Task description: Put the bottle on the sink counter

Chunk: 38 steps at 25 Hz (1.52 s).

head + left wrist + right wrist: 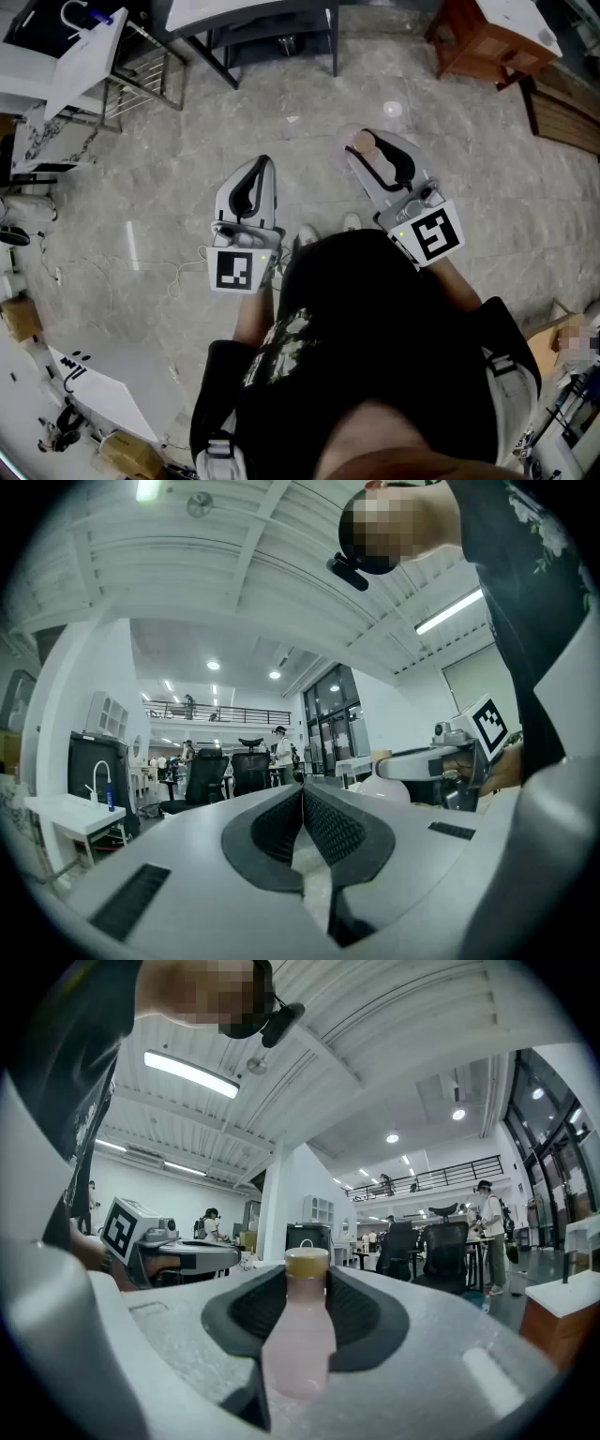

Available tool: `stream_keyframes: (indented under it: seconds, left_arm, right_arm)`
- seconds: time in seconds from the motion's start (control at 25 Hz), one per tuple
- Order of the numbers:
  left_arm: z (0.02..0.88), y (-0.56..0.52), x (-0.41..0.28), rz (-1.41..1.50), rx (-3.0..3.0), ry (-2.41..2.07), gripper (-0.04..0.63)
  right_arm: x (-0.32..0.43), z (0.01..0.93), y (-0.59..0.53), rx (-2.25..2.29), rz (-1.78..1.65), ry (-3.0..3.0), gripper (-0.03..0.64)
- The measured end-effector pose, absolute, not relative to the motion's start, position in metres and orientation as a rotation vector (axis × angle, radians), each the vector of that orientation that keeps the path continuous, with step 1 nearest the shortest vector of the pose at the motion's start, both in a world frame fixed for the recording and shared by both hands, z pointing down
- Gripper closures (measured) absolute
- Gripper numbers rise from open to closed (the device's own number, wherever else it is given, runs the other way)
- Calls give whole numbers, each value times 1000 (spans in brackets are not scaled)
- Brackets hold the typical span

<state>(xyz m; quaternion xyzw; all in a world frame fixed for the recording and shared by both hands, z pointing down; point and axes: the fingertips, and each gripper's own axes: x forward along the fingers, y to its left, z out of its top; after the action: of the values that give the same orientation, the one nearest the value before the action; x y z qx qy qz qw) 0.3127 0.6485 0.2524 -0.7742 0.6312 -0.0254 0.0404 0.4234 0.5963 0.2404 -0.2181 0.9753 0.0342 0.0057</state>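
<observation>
A pink bottle (300,1330) with a tan cap stands upright between the jaws of my right gripper (307,1279), which is shut on it. In the head view the bottle (364,143) shows at the tip of the right gripper (375,141), held over the floor. My left gripper (303,791) is shut with nothing in it; in the head view the left gripper (263,162) hangs level with the right one, a little to its left. A white sink counter (66,810) with a faucet (97,778) stands far off at the left.
A stone floor (450,141) lies below, with a loose cable (150,274). A wooden stool (487,37) stands at the upper right and black table legs (225,66) at the top. Office chairs (441,1252) and several people fill the hall.
</observation>
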Motion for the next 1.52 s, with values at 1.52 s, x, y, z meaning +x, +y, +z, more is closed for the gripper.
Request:
stream_keyframes:
  seconds: [1.52]
  left_arm:
    - [259,565,189,-131,-2277,2008,580]
  right_arm:
    - [306,240,514,-544,145,3042,492]
